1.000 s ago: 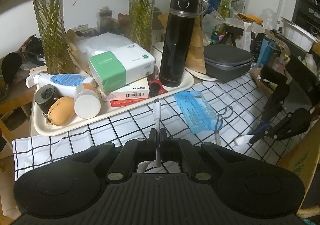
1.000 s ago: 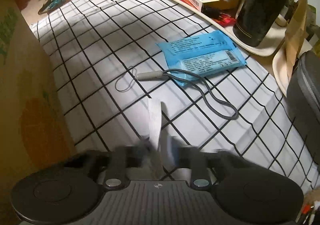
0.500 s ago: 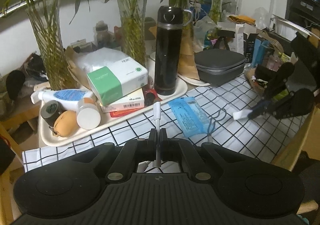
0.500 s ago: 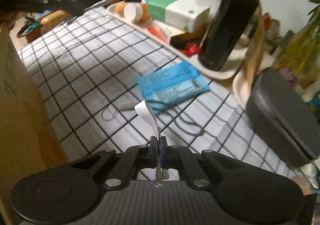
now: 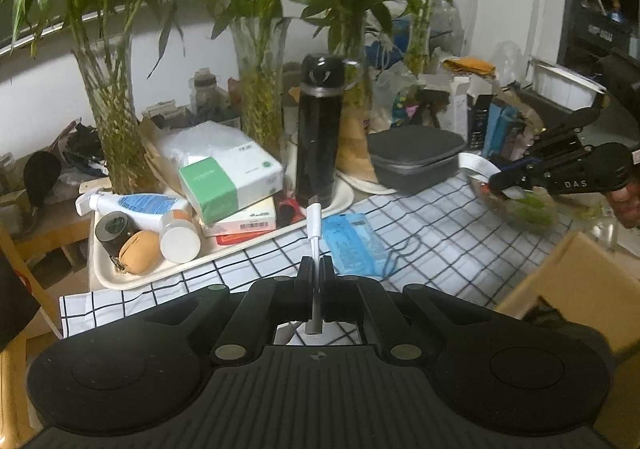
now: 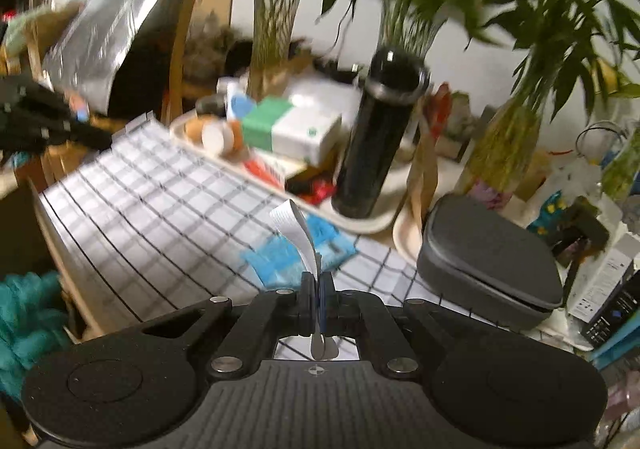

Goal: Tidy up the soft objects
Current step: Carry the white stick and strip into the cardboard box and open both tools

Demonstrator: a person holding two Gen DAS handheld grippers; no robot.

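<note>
My left gripper is shut on a short white adapter cable that sticks up between its fingers, held above the checked cloth. My right gripper is shut on a flat white ribbon strip that curls up and to the left. In the left wrist view the right gripper hovers at the right with the ribbon at its tip. A blue packet and a grey looped cord lie on the cloth. The left gripper shows blurred at the left edge of the right wrist view.
A cream tray holds a black flask, tissue boxes, a spray bottle and small jars. A grey zip case lies behind the cloth. A cardboard box stands at the right. Glass vases with bamboo line the back.
Both grippers have risen above the cloth. The right one lifted the white ribbon off the cloth and tilted upward, so more of the plants and wall shows. The left keeps the adapter.
</note>
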